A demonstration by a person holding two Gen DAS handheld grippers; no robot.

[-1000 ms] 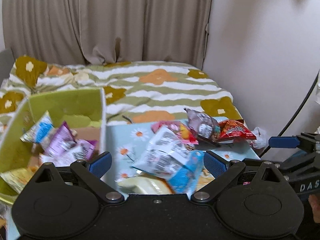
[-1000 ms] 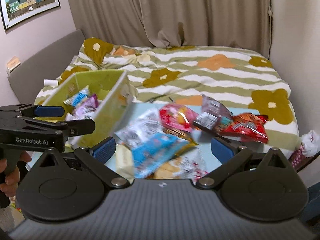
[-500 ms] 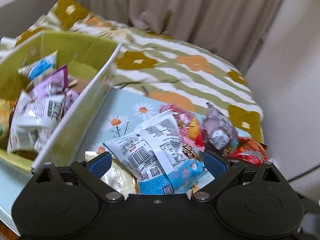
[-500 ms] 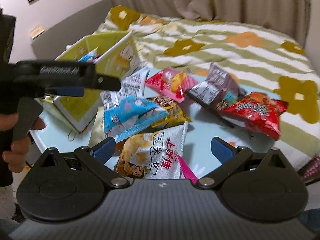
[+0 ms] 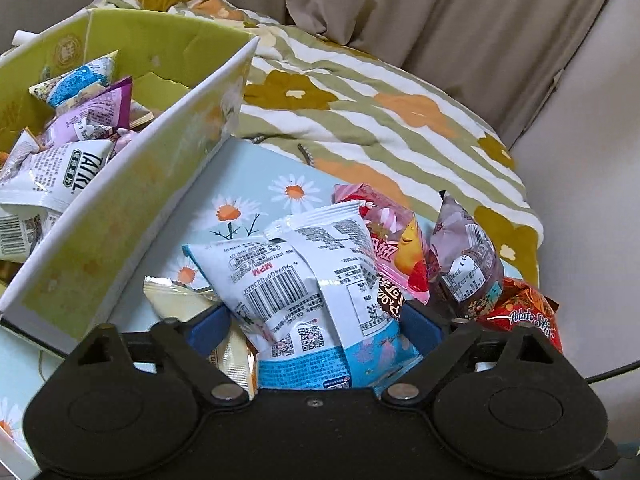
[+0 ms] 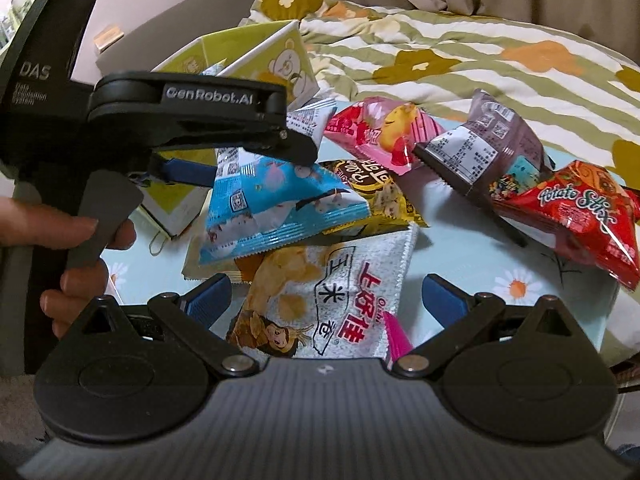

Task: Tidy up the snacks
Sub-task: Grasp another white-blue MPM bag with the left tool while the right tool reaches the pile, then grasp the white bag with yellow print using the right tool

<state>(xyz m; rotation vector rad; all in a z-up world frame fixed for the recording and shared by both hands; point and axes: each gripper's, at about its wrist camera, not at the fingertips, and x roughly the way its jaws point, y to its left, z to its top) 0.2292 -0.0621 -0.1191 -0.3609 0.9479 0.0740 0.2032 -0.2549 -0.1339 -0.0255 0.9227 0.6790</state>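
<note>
Between the blue pads of the left claw [image 5: 316, 326] lies a blue-and-white snack packet [image 5: 304, 280], barcode side up; the jaws have just been closing around it, though whether the pads yet press on it cannot be told. A clean lift likely calls for squeezing this packet alone, clear of the pale yellow packet [image 5: 188, 300] beneath, before carrying it to the green box [image 5: 120, 216] just beside, already part-filled. Alongside, the right claw [image 6: 326, 298] stands wide open, straddling a white crisps packet [image 6: 320, 300] without gripping it. Other packets, among them red Potato Sticks [image 6: 580, 216], crowd the daisy-print surface [image 5: 240, 168].
</note>
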